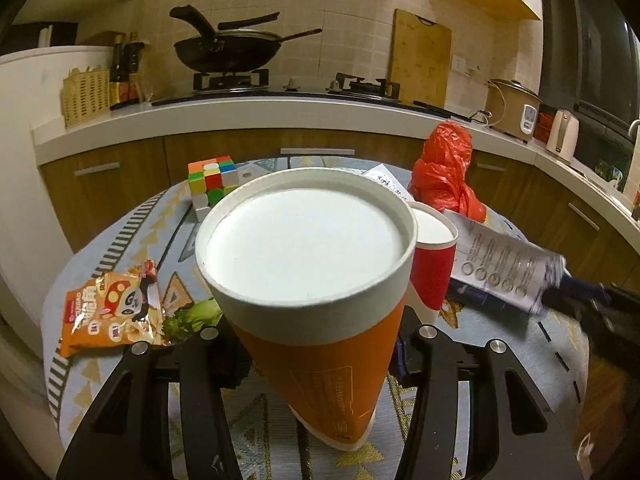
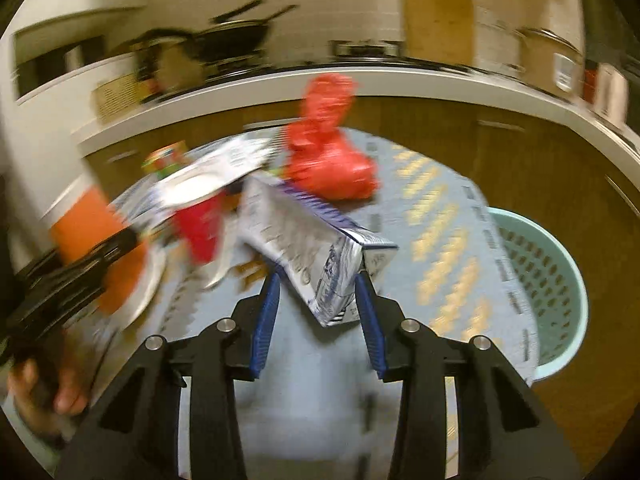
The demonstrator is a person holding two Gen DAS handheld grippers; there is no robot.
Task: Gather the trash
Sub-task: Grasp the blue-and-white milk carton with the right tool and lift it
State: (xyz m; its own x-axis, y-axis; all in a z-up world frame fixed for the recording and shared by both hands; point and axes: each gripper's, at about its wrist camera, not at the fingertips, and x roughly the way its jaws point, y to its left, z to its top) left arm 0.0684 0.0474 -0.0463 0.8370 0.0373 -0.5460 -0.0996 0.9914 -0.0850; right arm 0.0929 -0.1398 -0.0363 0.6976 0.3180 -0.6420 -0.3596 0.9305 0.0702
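Note:
My left gripper (image 1: 316, 332) is shut on an orange paper cup (image 1: 320, 360), its fingers on either side of the tapered body; the wide white end faces the camera. A red paper cup (image 1: 432, 268) stands just behind it to the right. My right gripper (image 2: 316, 280) holds a white and blue carton (image 2: 304, 252) at a tilt, blue pads against its lower end. In the left wrist view that carton (image 1: 504, 264) hangs over the table with the right gripper (image 1: 592, 300) at its end. An orange snack wrapper (image 1: 108, 308) and a red plastic bag (image 1: 444, 176) lie on the table.
A Rubik's cube (image 1: 212, 180) sits at the far side of the round table with a patterned cloth (image 1: 280, 420). A pale green perforated basket (image 2: 552, 280) stands below the table's right edge. Kitchen counter with wok and stove lies behind. A hand (image 2: 40, 392) grips the left tool.

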